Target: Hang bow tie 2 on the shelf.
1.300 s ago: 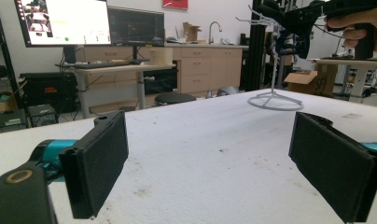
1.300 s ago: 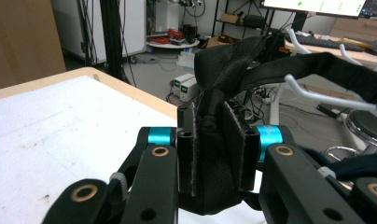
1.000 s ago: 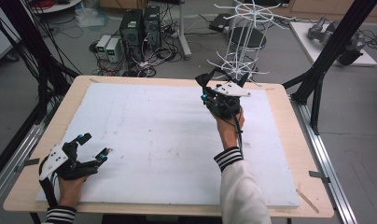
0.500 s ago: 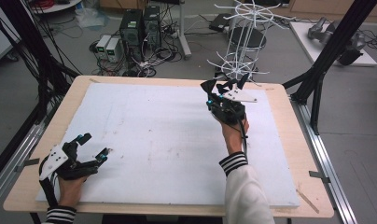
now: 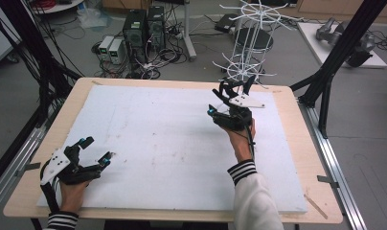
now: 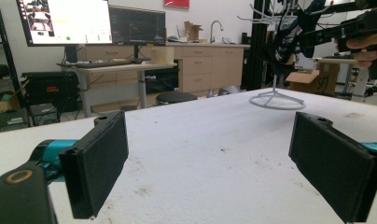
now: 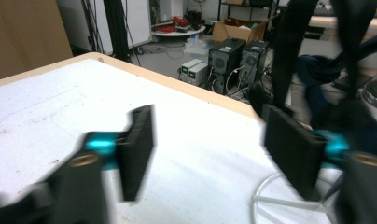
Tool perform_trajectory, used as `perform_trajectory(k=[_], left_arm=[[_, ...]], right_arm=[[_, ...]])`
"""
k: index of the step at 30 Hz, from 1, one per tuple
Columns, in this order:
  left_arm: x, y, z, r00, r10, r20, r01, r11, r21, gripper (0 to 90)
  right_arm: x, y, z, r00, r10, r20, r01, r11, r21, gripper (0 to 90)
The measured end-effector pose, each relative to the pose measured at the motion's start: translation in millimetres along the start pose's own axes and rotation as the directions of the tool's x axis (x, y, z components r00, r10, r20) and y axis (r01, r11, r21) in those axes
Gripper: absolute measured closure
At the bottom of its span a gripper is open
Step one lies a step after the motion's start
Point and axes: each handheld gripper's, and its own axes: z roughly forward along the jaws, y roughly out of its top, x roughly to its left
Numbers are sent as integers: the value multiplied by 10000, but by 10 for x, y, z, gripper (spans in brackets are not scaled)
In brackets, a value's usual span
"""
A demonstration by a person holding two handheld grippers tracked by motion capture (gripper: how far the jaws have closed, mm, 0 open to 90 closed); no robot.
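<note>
My right gripper (image 5: 234,89) hangs with jaws apart, empty, just before the white wire rack (image 5: 251,45) at the table's far edge, probably approaching it, while my left gripper (image 5: 96,149) rests spread wide near me.

Wire rack (image 5: 251,40): white, tall and upright, with rings of outward-pointing hook arms at two levels on a slender vertical frame.
Rack base (image 6: 276,100): a round wire ring with spokes, lying flat on the white surface (image 5: 158,139); part of the ring also appears in the right claw view (image 7: 289,200).
Rack position: at the far edge of the surface, toward its right side, in the high view.
Rack load: the hook arms visible in the high view carry nothing.
Relation to right claw (image 5: 235,89): the rack stands just beyond it; contact cannot be told.
</note>
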Motion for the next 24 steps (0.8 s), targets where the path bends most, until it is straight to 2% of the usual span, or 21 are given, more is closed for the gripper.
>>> perform_trajectory(k=[6,12,15,19,24], left_arm=[[0,-1,-2,10000,-20,-71,20,10000,-27,123],[-3,-1,1,9999,-7,-118,7,10000,-15,123],[-7,0,0,9999,13,-140,-13,10000,7,123],[-12,0,1,9999,18,-161,-18,10000,17,123],[-10,0,3,9998,25,-221,-24,10000,26,123]], right_arm=[[73,-21,-121,9993,-154,-350,150,9998,-132,112],[77,-76,-378,9968,-399,-693,365,9981,-493,111],[87,-116,-543,9968,-320,-733,263,9967,-764,104],[97,-223,-770,9975,-389,-584,325,9937,-1074,104],[70,-481,-989,9989,-355,-297,308,9889,-1456,105]])
